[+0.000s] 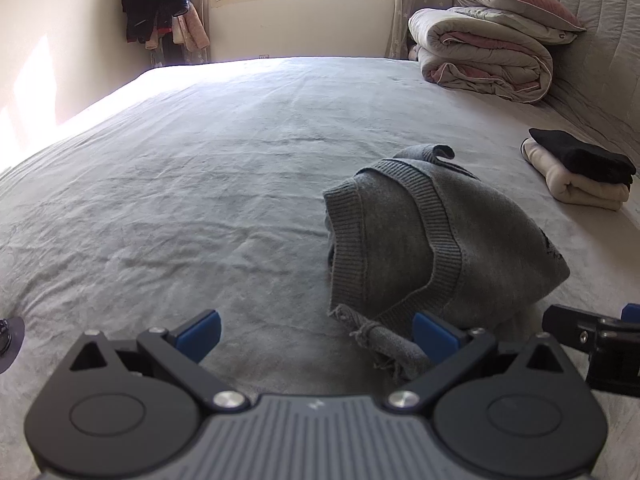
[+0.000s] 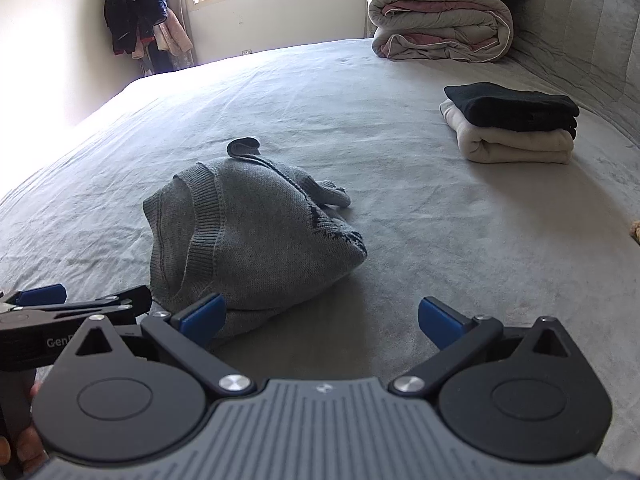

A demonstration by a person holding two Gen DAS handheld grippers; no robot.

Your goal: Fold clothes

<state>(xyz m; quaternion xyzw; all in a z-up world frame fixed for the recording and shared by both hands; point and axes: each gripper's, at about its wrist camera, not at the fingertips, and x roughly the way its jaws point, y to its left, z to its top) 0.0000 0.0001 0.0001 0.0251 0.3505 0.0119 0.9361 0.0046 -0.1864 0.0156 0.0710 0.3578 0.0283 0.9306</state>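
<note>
Grey knit sweater (image 2: 248, 240) lies bunched on the bed (image 1: 180, 200), just ahead of both hand-held grippers, left (image 1: 316, 334) and right (image 2: 320, 318), each spread wide and empty. Folding it well likely means pinching the ribbed hem (image 1: 436, 236) at two separate spots and pulling it flat.

Only one bit of writing can be read.
The white letters "Gen" stand on the black side of the left gripper (image 2: 38, 308), at the left edge of the right wrist view; the rest is hidden.

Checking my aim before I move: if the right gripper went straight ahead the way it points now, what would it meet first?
Probably bare bed sheet. The open right gripper aims just right of the crumpled grey sweater, though its left finger might brush it.
</note>
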